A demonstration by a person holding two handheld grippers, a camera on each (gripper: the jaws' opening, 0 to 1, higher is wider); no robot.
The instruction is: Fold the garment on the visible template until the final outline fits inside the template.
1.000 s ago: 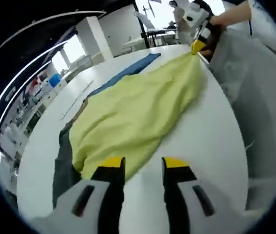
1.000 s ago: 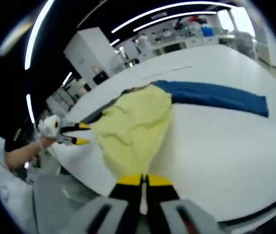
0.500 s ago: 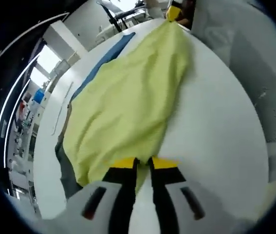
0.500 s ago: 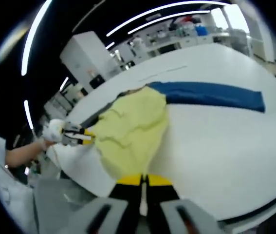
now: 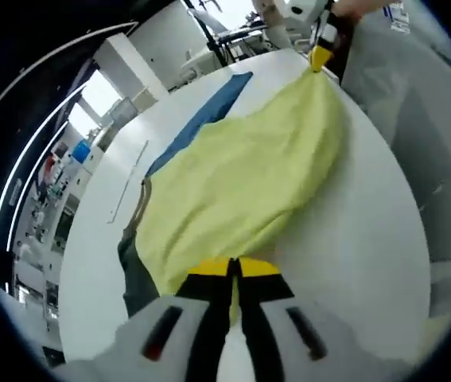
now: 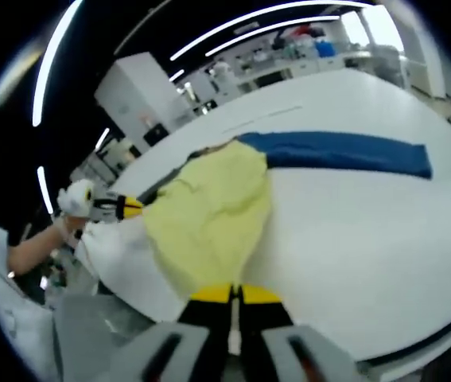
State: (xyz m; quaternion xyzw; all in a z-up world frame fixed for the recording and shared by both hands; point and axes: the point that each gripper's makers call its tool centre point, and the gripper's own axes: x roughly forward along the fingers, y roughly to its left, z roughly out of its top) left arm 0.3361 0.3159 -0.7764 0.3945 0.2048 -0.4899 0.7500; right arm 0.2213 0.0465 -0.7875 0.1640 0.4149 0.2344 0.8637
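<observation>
The yellow garment (image 5: 241, 179) lies stretched across the white table (image 5: 360, 239), with a blue sleeve (image 5: 205, 115) reaching away and a dark grey part (image 5: 134, 274) beside its near end. My left gripper (image 5: 235, 267) is shut on the garment's near edge. At the far corner my right gripper (image 5: 320, 57) pinches the cloth. In the right gripper view my right gripper (image 6: 235, 294) is shut on the yellow garment (image 6: 209, 219), the blue sleeve (image 6: 336, 151) runs to the right, and my left gripper (image 6: 126, 208) holds the opposite end.
A thin line (image 5: 130, 179) is marked on the table beyond the garment. The person's grey-clad body (image 5: 416, 119) stands along the table's edge, and a hand (image 6: 62, 231) shows at the left. Shelves and benches stand far behind.
My left gripper's jaws, open a second ago, have shut on the garment's near edge. The right gripper stays shut on the far corner, and the cloth is drawn tauter.
</observation>
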